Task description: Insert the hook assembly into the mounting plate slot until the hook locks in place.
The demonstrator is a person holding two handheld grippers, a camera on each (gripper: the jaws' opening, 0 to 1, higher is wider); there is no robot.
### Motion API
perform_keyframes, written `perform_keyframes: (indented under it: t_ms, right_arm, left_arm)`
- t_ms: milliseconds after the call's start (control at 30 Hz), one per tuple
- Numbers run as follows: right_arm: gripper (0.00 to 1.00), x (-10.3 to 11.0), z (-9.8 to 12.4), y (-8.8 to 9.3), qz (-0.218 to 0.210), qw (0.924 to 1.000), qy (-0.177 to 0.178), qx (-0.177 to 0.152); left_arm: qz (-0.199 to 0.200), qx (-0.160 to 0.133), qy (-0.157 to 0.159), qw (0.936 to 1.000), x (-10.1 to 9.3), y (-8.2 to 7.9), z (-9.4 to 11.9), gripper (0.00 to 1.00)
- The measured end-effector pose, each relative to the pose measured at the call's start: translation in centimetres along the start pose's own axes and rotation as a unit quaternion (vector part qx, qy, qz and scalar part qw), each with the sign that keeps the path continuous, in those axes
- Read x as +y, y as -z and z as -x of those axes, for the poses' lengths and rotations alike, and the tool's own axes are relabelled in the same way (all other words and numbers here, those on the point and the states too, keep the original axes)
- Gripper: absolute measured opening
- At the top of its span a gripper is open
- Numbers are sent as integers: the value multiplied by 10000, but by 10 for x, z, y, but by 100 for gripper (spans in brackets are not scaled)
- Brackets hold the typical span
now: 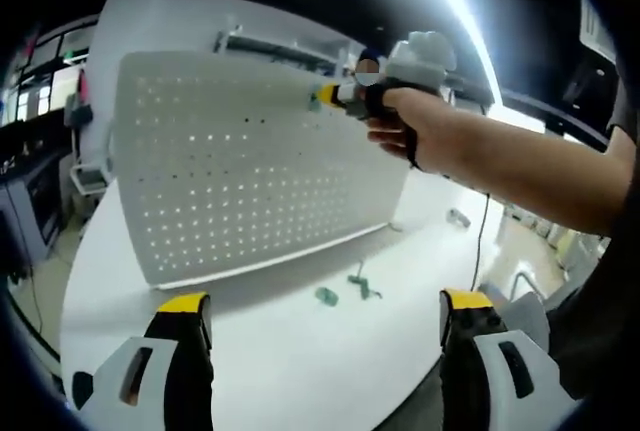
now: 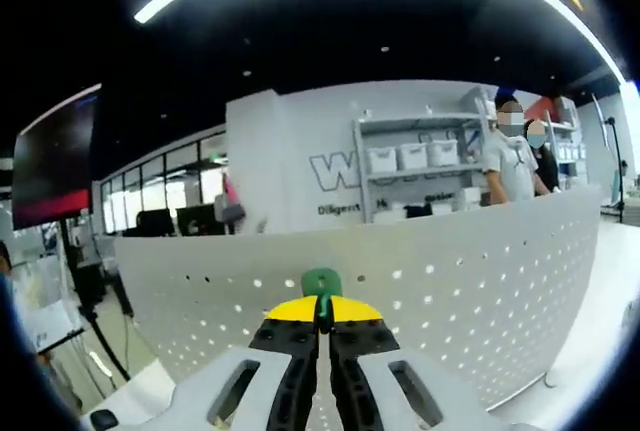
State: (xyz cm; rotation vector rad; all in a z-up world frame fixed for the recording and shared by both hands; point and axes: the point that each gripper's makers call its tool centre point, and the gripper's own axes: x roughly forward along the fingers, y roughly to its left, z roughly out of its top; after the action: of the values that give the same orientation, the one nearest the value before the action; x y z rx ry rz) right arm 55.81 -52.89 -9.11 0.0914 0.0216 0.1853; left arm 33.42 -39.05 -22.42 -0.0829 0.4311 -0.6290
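Observation:
A white perforated mounting plate (image 1: pixel 250 161) stands upright on the white table (image 1: pixel 290 351). My right gripper (image 1: pixel 330 96), held by a person's hand (image 1: pixel 420 131), is at the plate's upper right edge, shut on a green hook (image 1: pixel 318 99). In the right gripper view the green hook (image 2: pixel 321 282) sticks up between the shut yellow-tipped jaws of the right gripper (image 2: pixel 322 313), right against the plate (image 2: pixel 480 281). My left gripper (image 1: pixel 325 316) hangs open over the table in front of the plate, holding nothing. Two more green hooks (image 1: pixel 345 289) lie on the table near the plate's base.
A small clear object (image 1: pixel 458 217) and a black cable (image 1: pixel 484 231) lie on the table to the right of the plate. Beyond the plate are white shelves with bins (image 2: pixel 415 166), two standing people (image 2: pixel 520 156), and desks with monitors (image 2: pixel 180 219).

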Motion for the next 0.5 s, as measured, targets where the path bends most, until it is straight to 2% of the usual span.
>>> perform_keyframes:
  t_ms: [500]
  right_arm:
    - [0, 1, -10, 2, 222, 9997, 118, -61]
  left_arm:
    - [107, 19, -68, 9999, 10, 3, 1, 94]
